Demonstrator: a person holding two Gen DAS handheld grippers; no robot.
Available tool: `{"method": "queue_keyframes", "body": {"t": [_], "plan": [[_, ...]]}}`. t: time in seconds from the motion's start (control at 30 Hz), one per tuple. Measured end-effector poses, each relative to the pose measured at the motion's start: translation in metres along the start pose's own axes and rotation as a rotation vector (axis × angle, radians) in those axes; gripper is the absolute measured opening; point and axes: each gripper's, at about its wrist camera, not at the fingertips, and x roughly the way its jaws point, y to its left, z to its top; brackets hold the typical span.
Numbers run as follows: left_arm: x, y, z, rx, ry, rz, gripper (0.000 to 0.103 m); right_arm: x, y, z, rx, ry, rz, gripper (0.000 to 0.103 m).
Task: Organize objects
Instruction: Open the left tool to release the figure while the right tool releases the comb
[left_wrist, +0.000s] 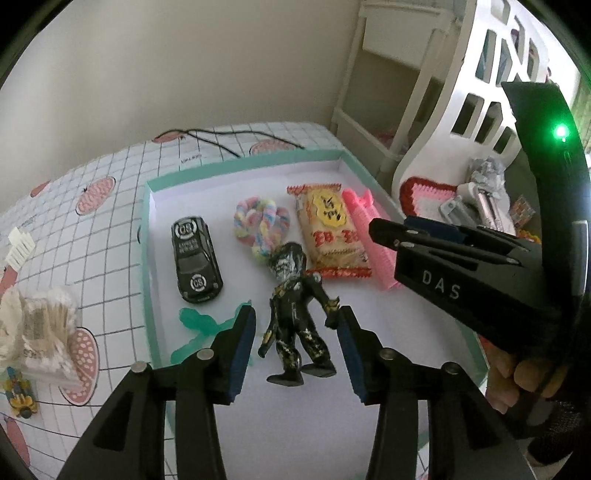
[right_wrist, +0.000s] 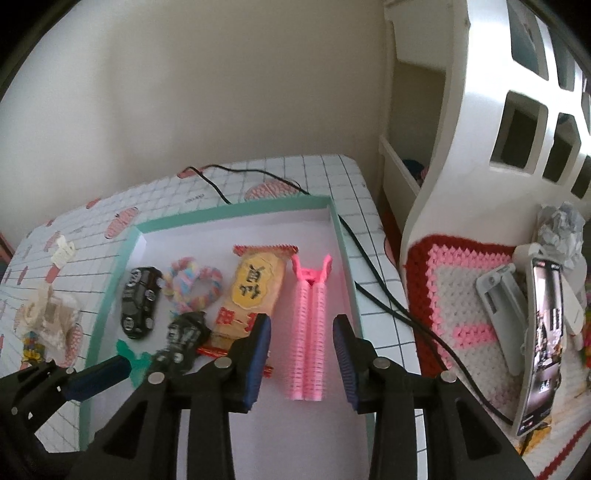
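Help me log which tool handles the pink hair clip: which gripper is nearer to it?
Right. The right gripper is open with its fingers on either side of the pink hair clip. The left gripper is open around the black figurine, off to the clip's left.

Both wrist views look down close over the tray (left_wrist: 155, 206) (right_wrist: 110, 273), sharing its toys; right sits further right.

Grid-patterned table (left_wrist: 110, 229), teal-rimmed tray (left_wrist: 255, 160), black cable (left_wrist: 221, 146), cotton-swab bag (left_wrist: 44, 332)
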Motion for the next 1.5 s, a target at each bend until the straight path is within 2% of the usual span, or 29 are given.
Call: {"method": "queue_keyframes", "body": {"t": [0.07, 0.2, 0.33, 0.53, 0.63, 0.73, 0.77, 0.87, 0.97, 1.07, 1.2, 1.33, 1.4, 1.5], "plan": [[-0.007, 0.000, 0.002, 0.001, -0.014, -0.001, 0.052, -0.006, 0.003, 0.002, -0.007, -0.012, 0.012, 0.038], [-0.016, 0.004, 0.006, -0.013, -0.038, -0.001, 0.053, -0.013, 0.007, 0.004, -0.017, -0.025, 0.027, 0.038], [-0.021, 0.014, 0.011, -0.041, -0.064, 0.043, 0.054, -0.011, 0.013, 0.004, -0.029, -0.018, 0.037, 0.038], [-0.017, 0.034, 0.014, -0.122, -0.056, 0.090, 0.056, -0.006, 0.020, -0.003, -0.046, 0.012, 0.048, 0.038], [-0.015, 0.040, 0.014, -0.144, -0.054, 0.113, 0.065, -0.005, 0.022, -0.005, -0.052, 0.021, 0.056, 0.039], [-0.015, 0.046, 0.011, -0.168, -0.051, 0.141, 0.067, -0.003, 0.025, -0.006, -0.057, 0.030, 0.060, 0.058], [-0.014, 0.048, 0.011, -0.177, -0.049, 0.149, 0.068, -0.003, 0.026, -0.006, -0.060, 0.029, 0.058, 0.061], [-0.012, 0.053, 0.011, -0.192, -0.045, 0.173, 0.069, -0.003, 0.026, -0.007, -0.064, 0.029, 0.058, 0.063], [-0.011, 0.057, 0.010, -0.211, -0.042, 0.174, 0.086, -0.003, 0.025, -0.007, -0.061, 0.031, 0.060, 0.067], [-0.012, 0.060, 0.010, -0.219, -0.049, 0.179, 0.086, -0.003, 0.025, -0.007, -0.063, 0.035, 0.067, 0.074], [-0.013, 0.062, 0.010, -0.223, -0.059, 0.194, 0.092, -0.001, 0.026, -0.006, -0.067, 0.040, 0.072, 0.079], [-0.016, 0.065, 0.010, -0.226, -0.080, 0.225, 0.093, 0.001, 0.026, -0.006, -0.063, 0.042, 0.075, 0.084], [-0.016, 0.066, 0.009, -0.233, -0.082, 0.232, 0.100, 0.001, 0.025, -0.006, -0.059, 0.044, 0.076, 0.086], [-0.018, 0.069, 0.009, -0.245, -0.091, 0.247, 0.101, 0.001, 0.024, -0.006, -0.050, 0.045, 0.075, 0.091]]}}
